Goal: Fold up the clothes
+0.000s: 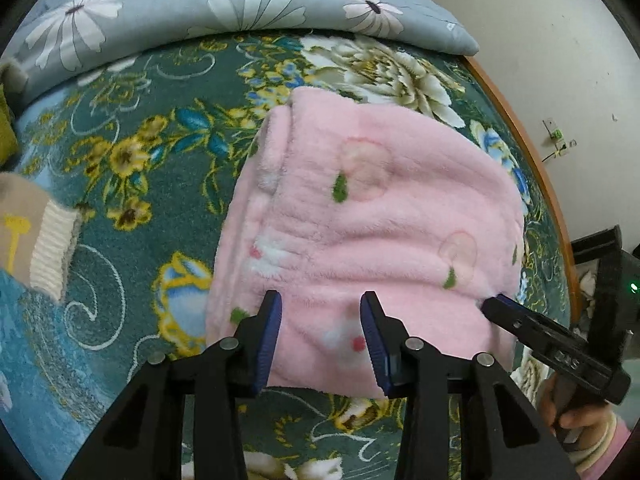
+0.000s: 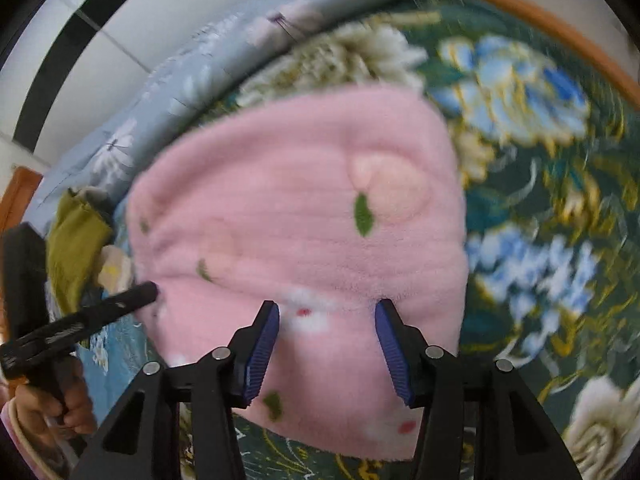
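Note:
A pink fleece garment (image 1: 360, 216) with peach and green prints lies folded on a green floral blanket (image 1: 140, 152). My left gripper (image 1: 320, 312) is open, its blue pads over the garment's near edge. The right gripper's tip shows at that view's right edge (image 1: 496, 308), touching the garment's right side. In the right wrist view the pink garment (image 2: 300, 220) fills the middle. My right gripper (image 2: 328, 320) is open above its near edge. The left gripper's fingertips (image 2: 144, 292) show at the garment's left edge.
A grey-blue daisy quilt (image 1: 200, 8) lies along the far side. A beige garment with white ribbed cuff (image 1: 44, 240) lies at the left. An olive cloth (image 2: 76, 240) sits beyond it. The bed's wooden edge (image 1: 532, 160) runs along the right.

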`<action>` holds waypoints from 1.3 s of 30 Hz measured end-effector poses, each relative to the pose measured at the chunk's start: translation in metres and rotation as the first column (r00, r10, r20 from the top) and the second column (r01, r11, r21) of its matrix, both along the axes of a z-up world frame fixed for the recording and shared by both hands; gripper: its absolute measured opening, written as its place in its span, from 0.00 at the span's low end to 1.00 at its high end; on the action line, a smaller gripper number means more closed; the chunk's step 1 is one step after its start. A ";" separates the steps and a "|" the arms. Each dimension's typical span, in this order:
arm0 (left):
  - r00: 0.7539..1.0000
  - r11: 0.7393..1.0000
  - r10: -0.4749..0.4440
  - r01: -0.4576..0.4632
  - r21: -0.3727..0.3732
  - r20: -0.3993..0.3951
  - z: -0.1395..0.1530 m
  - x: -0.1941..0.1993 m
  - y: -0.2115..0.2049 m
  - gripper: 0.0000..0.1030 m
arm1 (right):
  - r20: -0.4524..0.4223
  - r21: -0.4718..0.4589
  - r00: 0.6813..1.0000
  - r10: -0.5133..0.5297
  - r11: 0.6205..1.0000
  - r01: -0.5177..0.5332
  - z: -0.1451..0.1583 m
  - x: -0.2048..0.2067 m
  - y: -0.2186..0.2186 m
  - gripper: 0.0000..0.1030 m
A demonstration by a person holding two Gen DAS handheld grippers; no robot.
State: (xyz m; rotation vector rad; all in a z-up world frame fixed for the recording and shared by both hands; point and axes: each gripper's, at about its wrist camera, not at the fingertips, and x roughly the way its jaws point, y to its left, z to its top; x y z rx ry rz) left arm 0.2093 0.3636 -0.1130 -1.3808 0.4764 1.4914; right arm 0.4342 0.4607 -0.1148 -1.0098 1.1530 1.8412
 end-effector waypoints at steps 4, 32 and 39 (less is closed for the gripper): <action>0.999 0.999 -0.016 0.018 0.051 -0.039 0.013 0.004 -0.016 0.41 | 0.016 0.021 1.000 0.002 1.000 -0.002 -0.009 -0.006 0.002 0.58; 0.986 1.000 0.020 -0.023 -0.021 -0.166 -0.046 0.009 -0.114 0.77 | 0.227 0.146 0.970 -0.087 0.988 0.055 -0.037 -0.083 -0.125 0.88; 0.987 0.997 0.056 -0.064 -0.046 -0.150 -0.055 -0.003 -0.119 0.83 | 0.260 0.215 0.959 -0.113 0.975 0.056 -0.047 -0.097 -0.134 1.00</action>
